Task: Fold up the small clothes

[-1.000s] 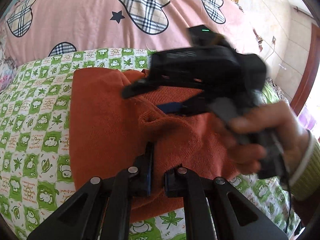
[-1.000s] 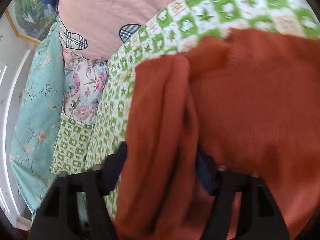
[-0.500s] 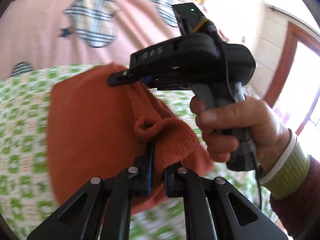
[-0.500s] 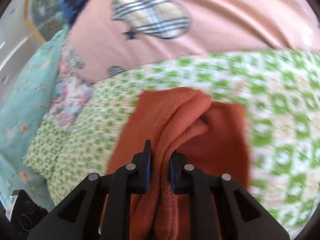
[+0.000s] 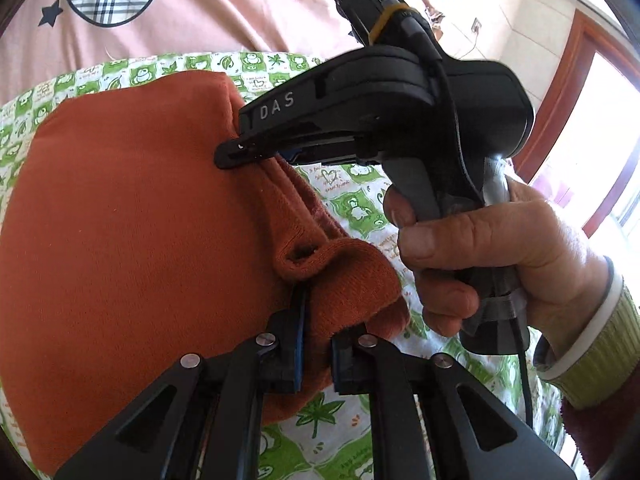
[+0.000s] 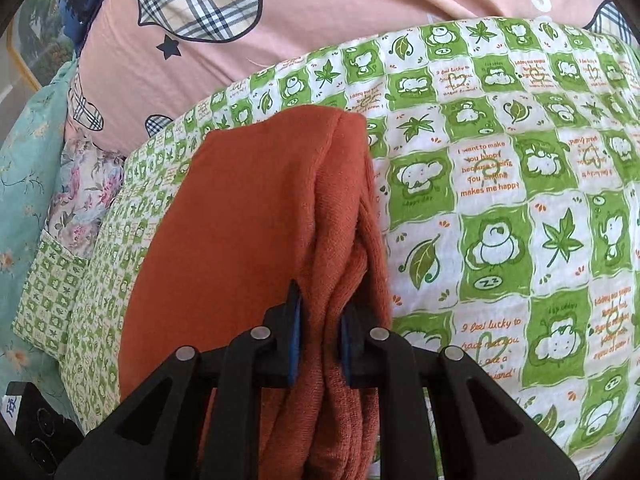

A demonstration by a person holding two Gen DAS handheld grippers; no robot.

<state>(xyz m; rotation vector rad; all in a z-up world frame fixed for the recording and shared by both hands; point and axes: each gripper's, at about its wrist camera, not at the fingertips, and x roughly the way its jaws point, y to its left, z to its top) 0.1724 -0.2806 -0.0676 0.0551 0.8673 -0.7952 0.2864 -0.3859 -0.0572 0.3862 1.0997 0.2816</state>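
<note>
You're pinching the orange sweater (image 5: 132, 248) w/ both grippers. Your left gripper (image 5: 316, 344) is clamping a bunched knit edge near the bottom of its view; the cloth betw. the pads is hiding how deep the grip goes. Your right gripper (image 6: 318, 344) is squeezing a thick stack of folds, and the layers are too bunched to count. In the left view your right gripper (image 5: 230, 152) is showing from the side, its tips biting the sweater's right edge, w/ your right hand (image 5: 492, 256) wrapping the handle; the far finger is hidden behind the near one.

The sweater's bottom is getting cut off by the frame in both views, so you can't see its full length. It's lying on the green checked sheet (image 6: 500, 208), w/ its right edge being lifted by both grippers. Its long axis is running away from you toward the pink quilt (image 6: 320, 20), the far rounded end pointing at that quilt w/o touching it. The pinched edge is running roughly straight betw. your two grippers.

At the right view's left rim, a floral pillow (image 6: 24, 160) is blurring out.
</note>
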